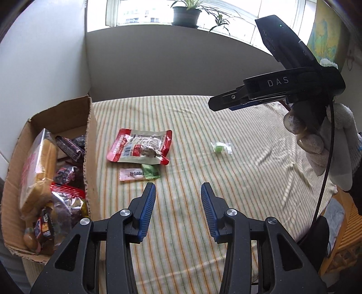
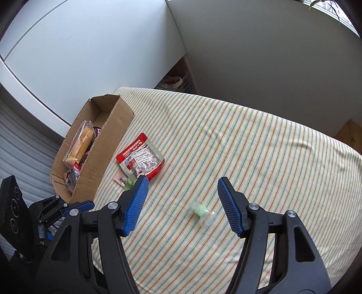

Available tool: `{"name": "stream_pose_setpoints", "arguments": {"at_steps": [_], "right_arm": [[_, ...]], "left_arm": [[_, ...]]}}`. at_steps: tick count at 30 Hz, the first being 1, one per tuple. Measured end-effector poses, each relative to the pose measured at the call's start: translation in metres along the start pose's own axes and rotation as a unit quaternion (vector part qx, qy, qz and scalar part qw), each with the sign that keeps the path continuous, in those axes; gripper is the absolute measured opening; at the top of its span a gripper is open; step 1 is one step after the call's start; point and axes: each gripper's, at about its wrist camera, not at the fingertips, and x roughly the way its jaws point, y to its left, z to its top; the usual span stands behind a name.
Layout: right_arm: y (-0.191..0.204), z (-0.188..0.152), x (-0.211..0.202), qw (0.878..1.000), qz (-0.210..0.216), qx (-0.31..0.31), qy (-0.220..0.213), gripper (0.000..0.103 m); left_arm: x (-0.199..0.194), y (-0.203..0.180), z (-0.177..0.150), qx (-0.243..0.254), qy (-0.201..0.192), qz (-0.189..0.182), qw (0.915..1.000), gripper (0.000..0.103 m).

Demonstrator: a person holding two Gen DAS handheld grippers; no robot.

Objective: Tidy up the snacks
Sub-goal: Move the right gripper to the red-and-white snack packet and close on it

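A cardboard box [image 1: 89, 140] [image 2: 106, 144] at the table's left holds several wrapped snacks. Beside it on the striped cloth [image 1: 226, 181] lie a red and white pouch [image 1: 140, 145] [image 2: 141, 158], a pink sachet [image 1: 131, 174] [image 2: 120, 178] and a green sachet [image 1: 150, 171] [image 2: 129, 183]. A small green candy in clear wrap [image 1: 220, 147] [image 2: 200, 209] lies alone further right. My left gripper [image 1: 178, 190] [image 2: 67, 208] is open and empty, just short of the two sachets. My right gripper [image 2: 182, 181] [image 1: 215, 104] hovers open above the green candy, apart from it.
A gloved hand [image 1: 321, 144] holds the right gripper. A grey wall and a sill with potted plants [image 1: 186, 13] stand behind the table. A white cabinet [image 2: 90, 56] sits behind the box. A wooden piece [image 1: 346, 237] flanks the table's right edge.
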Motion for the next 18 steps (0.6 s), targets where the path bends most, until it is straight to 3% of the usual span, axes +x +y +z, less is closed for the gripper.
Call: {"name": "stream_pose_setpoints", "arguments": {"at_steps": [4, 7, 12, 18], "right_arm": [[0.007, 0.006, 0.007, 1.0, 0.02, -0.016, 0.0, 0.064], [0.027, 0.014, 0.018, 0.998, 0.028, -0.054, 0.005, 0.048], [0.06, 0.036, 0.052, 0.994, 0.046, -0.097, 0.027, 0.03], [0.1, 0.062, 0.111, 0.984, 0.011, -0.164, 0.068, 0.029]], "left_arm": [[0.005, -0.001, -0.002, -0.017, -0.001, -0.001, 0.9999, 0.04], [0.0, -0.002, -0.007, -0.018, -0.004, 0.004, 0.9998, 0.04], [-0.015, -0.002, -0.019, -0.025, -0.013, 0.005, 0.9996, 0.04], [-0.034, 0.006, -0.028, -0.033, -0.021, 0.002, 0.9992, 0.04]]}}
